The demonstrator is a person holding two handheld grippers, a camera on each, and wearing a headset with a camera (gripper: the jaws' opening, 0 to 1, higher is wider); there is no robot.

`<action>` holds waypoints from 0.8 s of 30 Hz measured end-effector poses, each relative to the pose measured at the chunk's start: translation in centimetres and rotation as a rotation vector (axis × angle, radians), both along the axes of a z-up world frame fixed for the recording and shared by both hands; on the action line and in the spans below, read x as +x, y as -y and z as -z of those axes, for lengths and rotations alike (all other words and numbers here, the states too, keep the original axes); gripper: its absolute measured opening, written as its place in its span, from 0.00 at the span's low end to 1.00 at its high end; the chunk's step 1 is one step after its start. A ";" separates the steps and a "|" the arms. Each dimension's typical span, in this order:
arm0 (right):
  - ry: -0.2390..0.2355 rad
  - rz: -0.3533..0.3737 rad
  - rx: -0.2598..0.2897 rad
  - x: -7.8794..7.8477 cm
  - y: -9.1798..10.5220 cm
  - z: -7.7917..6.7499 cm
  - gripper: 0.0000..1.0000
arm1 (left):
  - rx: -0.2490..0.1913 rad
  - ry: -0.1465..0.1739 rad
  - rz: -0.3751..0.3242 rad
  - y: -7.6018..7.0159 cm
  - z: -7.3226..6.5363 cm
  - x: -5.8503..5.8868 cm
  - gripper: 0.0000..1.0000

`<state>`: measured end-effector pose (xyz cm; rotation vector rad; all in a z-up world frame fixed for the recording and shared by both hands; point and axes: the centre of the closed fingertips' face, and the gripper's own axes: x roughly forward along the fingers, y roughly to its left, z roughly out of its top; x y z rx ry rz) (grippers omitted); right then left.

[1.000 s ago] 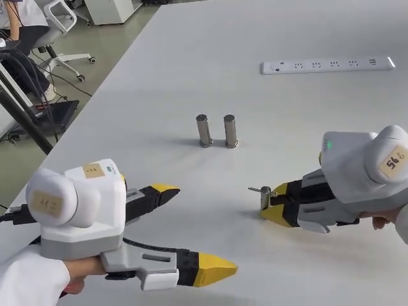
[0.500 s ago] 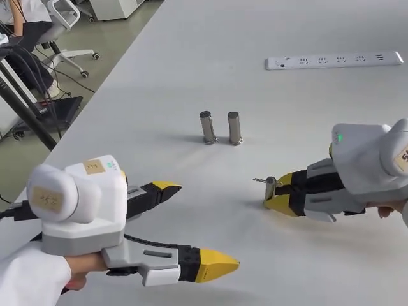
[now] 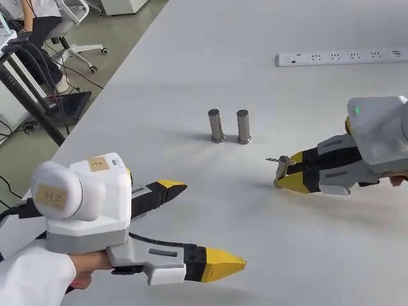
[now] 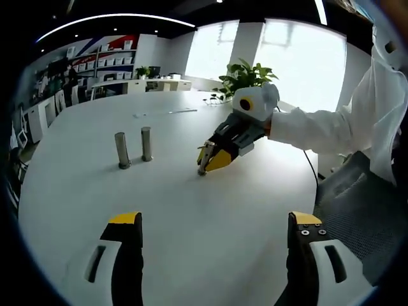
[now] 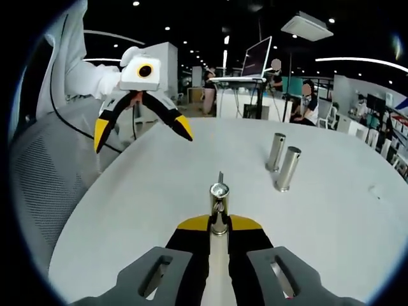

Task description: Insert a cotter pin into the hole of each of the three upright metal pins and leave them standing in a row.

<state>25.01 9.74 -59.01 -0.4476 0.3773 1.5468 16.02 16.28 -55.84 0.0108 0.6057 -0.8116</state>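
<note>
White tabletop (image 3: 191,70), and near its middle 2 metal pins (image 3: 216,125) stand upright, just beside each other. Over on the right, the right tongs (image 3: 288,173) are clenched on a 3rd metal pin (image 3: 283,167). They hold it upright, low over the tabletop, near the pair but apart from it. A thin cotter pin (image 3: 272,159) pokes out sideways near its top. The left tongs (image 3: 212,223) hang released, yellow tips spread wide, well apart from all 3 pins. A power strip (image 3: 341,57) lies along the far side.

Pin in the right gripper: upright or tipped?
Upright. The metal pin stands vertical, top up, with the right gripper shut on its lower part.
</note>
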 end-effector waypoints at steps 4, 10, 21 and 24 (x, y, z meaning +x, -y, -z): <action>-0.003 -0.016 -0.003 -0.1 0.1 0.1 0.04 | 0.004 -0.005 0.002 -0.1 0.1 0.1 0.94; -0.006 -0.031 -0.004 0.1 0.0 -0.1 0.04 | 0.003 -0.005 -0.001 -0.1 0.1 0.3 0.94; -0.019 -0.046 -0.013 0.4 -0.3 0.1 0.04 | -0.008 -0.028 0.005 0.0 0.3 -0.1 0.94; -0.024 -0.055 -0.010 0.5 -0.4 0.1 0.04 | 0.005 -0.033 0.007 -0.1 0.5 -0.2 0.94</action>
